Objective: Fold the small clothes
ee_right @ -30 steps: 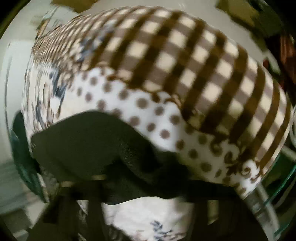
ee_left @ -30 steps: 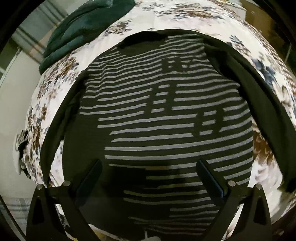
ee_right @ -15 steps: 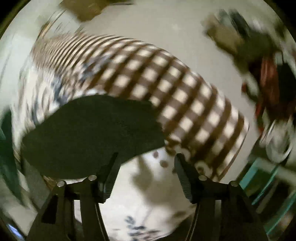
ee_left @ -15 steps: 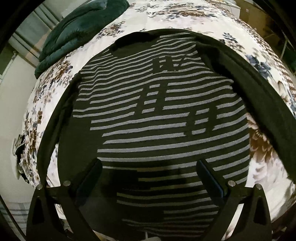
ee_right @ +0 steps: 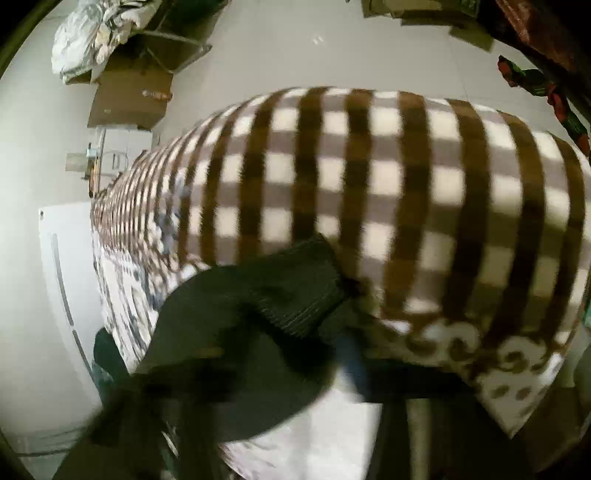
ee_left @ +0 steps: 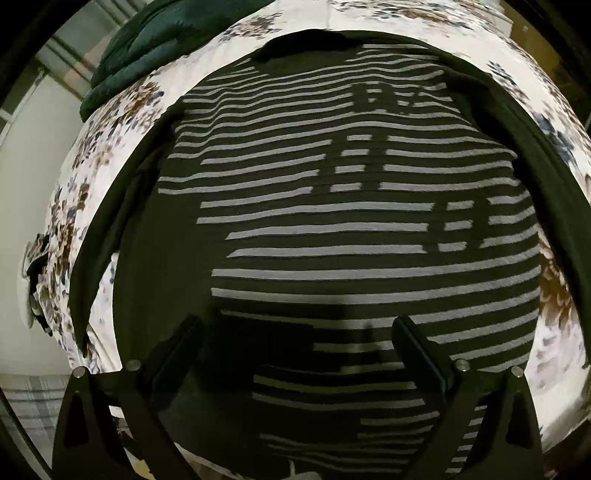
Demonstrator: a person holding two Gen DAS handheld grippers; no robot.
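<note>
One striped sweater spread flat on the floral bed; left gripper hovering wide open above its hem. Moments after standing open and empty, right gripper blurred, now seemingly clamping the dark sleeve cuff — fold apparently starting.

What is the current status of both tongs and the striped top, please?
Left tongs open, above striped top spread flat on floral bedspread. Right tongs blurred, state unclear, dark sleeve across them. Nothing obstructing.
</note>
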